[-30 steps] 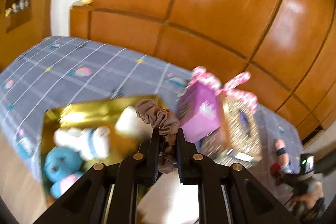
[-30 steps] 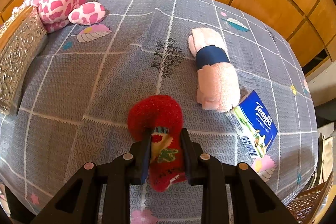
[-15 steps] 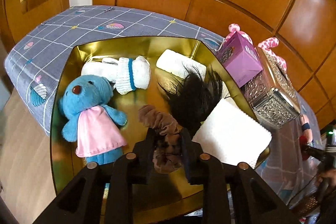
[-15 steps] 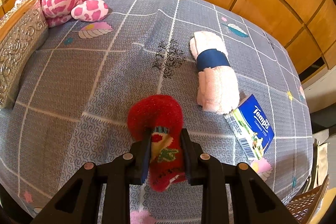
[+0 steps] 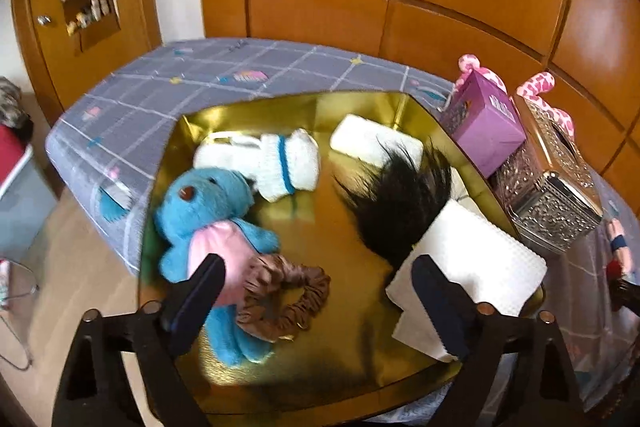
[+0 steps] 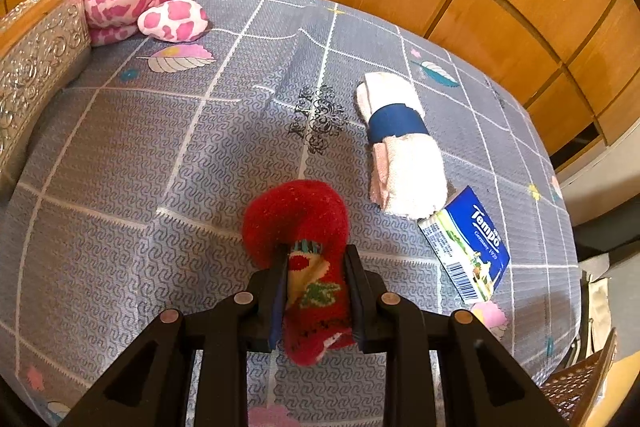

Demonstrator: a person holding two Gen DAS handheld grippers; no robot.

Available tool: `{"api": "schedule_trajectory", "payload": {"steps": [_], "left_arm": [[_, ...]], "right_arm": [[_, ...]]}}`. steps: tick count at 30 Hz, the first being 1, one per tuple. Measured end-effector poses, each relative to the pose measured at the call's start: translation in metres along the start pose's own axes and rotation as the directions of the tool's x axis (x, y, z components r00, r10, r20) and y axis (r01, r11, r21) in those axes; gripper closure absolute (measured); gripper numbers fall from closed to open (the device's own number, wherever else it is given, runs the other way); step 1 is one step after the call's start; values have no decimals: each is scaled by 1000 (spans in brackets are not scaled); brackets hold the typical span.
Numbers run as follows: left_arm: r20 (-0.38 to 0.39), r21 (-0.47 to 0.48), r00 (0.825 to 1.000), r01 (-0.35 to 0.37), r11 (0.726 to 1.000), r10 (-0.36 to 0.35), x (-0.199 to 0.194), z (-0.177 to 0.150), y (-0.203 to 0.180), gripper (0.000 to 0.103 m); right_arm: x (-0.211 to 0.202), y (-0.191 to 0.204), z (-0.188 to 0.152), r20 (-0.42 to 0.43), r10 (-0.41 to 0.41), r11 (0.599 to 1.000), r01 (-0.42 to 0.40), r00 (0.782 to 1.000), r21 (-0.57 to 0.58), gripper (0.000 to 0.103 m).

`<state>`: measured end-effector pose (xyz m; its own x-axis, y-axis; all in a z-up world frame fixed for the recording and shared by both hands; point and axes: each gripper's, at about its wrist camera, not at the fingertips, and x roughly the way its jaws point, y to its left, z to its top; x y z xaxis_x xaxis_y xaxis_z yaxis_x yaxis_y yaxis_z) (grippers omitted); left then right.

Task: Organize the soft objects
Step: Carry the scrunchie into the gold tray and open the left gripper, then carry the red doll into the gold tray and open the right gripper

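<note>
The brown scrunchie point(image 5: 282, 301) lies loose in the gold tray point(image 5: 280, 111), at its near edge, touching the blue plush toy point(image 5: 208, 223). The left tool point(image 5: 316, 291) hangs above it, tilted down, its jaws spread wide and empty. The right tool point(image 6: 316, 267) is clamped on a red sock point(image 6: 308, 227) over the grey checked surface point(image 6: 120, 167). Near that surface's right edge a blue tissue pack point(image 6: 468, 251) reads "Tempo", touching a rolled pink towel point(image 6: 400, 143).
</note>
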<state>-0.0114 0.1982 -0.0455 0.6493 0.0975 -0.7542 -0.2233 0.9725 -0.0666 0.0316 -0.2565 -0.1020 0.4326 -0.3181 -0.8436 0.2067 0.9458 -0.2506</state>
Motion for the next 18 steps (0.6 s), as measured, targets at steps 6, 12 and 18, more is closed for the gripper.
{"api": "schedule_trajectory", "payload": {"steps": [6,12,18], "left_arm": [[53,24,996,-68,997,67,-9,2,-2,0],[81,-3,994,-73,997,73,-15,4,1,0],[91,-4,992,-92,996,92,-16,5,0,0]], "right_arm": [[-3,6,-4,14,-29,1000,28,999,6,77],[-5,5,-3,21,-39,999,39,999,27,78],[-16,3,-6,15,8,997,-10,1000,73,79]]}}
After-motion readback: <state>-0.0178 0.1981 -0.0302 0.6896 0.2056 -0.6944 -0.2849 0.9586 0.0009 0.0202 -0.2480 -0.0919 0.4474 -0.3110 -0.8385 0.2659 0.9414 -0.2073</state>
